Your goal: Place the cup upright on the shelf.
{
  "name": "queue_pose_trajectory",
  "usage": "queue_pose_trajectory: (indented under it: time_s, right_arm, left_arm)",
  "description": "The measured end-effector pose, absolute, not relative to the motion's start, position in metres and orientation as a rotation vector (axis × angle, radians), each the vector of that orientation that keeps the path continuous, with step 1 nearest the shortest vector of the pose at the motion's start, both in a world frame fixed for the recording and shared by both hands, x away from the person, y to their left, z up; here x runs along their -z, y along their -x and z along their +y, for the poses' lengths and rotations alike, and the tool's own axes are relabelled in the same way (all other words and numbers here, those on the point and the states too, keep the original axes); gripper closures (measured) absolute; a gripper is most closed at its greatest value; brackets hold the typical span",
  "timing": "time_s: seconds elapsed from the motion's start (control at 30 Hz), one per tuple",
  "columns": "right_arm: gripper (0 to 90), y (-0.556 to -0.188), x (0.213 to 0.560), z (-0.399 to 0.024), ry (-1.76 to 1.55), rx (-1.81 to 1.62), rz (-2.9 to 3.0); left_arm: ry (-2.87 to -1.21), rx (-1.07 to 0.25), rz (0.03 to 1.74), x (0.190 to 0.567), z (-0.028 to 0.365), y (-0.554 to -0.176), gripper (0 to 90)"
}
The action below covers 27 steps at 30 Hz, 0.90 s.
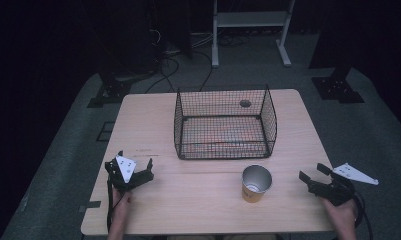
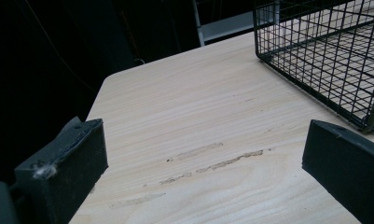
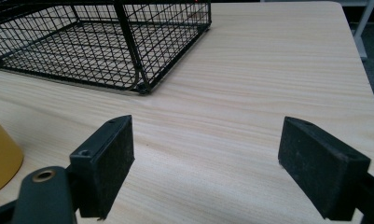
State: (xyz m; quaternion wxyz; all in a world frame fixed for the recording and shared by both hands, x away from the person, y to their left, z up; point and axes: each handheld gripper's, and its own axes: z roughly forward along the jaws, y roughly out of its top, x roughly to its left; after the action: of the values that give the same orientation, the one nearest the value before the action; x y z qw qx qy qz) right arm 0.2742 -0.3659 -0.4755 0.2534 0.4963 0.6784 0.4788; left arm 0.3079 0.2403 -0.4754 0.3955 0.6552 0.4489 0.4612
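Note:
A black wire basket stands in the middle of the light wooden table. In front of it, right of centre, an orange paper cup with a silvery inside stands upright. My left gripper rests near the table's front left, held by a hand, its jaws wide apart over bare wood. Near the front right edge my right gripper also has its jaws apart with nothing between them. The cup's side shows at the left of the right gripper view, apart from the jaws.
The basket's corner lies ahead and to the right of the left jaws, and its near corner is ahead and left of the right jaws. A small dark round spot shows through the basket's back mesh. Stands and cables sit on the floor behind.

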Motion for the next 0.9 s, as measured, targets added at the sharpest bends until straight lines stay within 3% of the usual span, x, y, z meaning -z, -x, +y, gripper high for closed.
queue_pose_trajectory:
  time_s: [0.9]
  right_arm:
    - [14.3, -0.26, 0.47, -0.35, -1.278, -1.331, 1.936]
  left_arm:
    - [-1.664, -1.17, 1.138, 0.476, 0.24, -0.307, 0.0]
